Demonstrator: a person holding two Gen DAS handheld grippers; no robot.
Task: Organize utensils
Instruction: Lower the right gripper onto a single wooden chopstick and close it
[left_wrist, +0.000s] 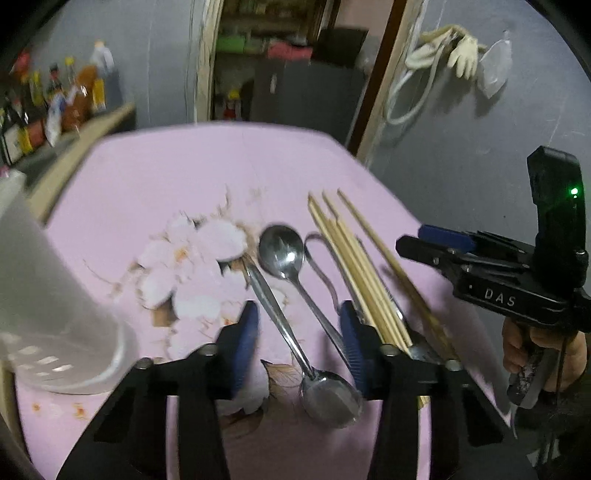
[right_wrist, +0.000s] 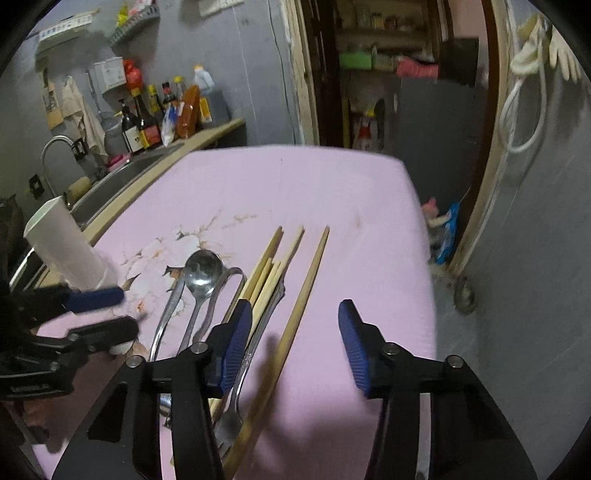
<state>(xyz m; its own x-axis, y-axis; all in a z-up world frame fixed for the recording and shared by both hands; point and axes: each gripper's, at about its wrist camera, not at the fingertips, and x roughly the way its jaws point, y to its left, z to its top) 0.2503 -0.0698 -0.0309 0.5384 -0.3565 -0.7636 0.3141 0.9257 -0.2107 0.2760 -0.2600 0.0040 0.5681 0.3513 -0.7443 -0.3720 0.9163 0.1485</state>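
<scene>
Scene: utensils were laid side by side on a pink flowered desk (left_wrist: 155, 177); a white perforated holder (left_wrist: 44, 295) was stood at the desk's left edge.
Landmark: the upturned spoon (left_wrist: 282, 254), bowl away from the cameras, handle run back toward them.
Left gripper (left_wrist: 299, 347): released, jaws spread, nothing held; it was hung low over the spoon handles, with the upturned spoon and a second spoon (left_wrist: 325, 391), bowl nearest the camera, both framed between the jaws.
Right gripper (right_wrist: 291, 350): released, jaws wide, nothing held; a lone chopstick (right_wrist: 295, 317) was framed between the jaws, right of the upturned spoon.
Chopsticks: a bundle (left_wrist: 354, 266) was laid right of the upturned spoon, touching along its length, tips away.
Key relation: all long axes were run roughly along each gripper's pointing direction, so a closing gripper would pinch across the shaft. Left judged nearer the spoons, right nearer the chopsticks. Holder left of the spoons, so left hand judged better placed for a drop.
Other metal: a curved handle (left_wrist: 321, 266) was seen between the upturned spoon and the bundle; a fork (right_wrist: 231, 417) was partly made out under the bundle.
Hidden: bundle count unclear, near ends cut off behind the gripper bodies; frames were motion-blurred; holder contents could not be told.
Stage: judged early, nothing visibly sorted yet.
</scene>
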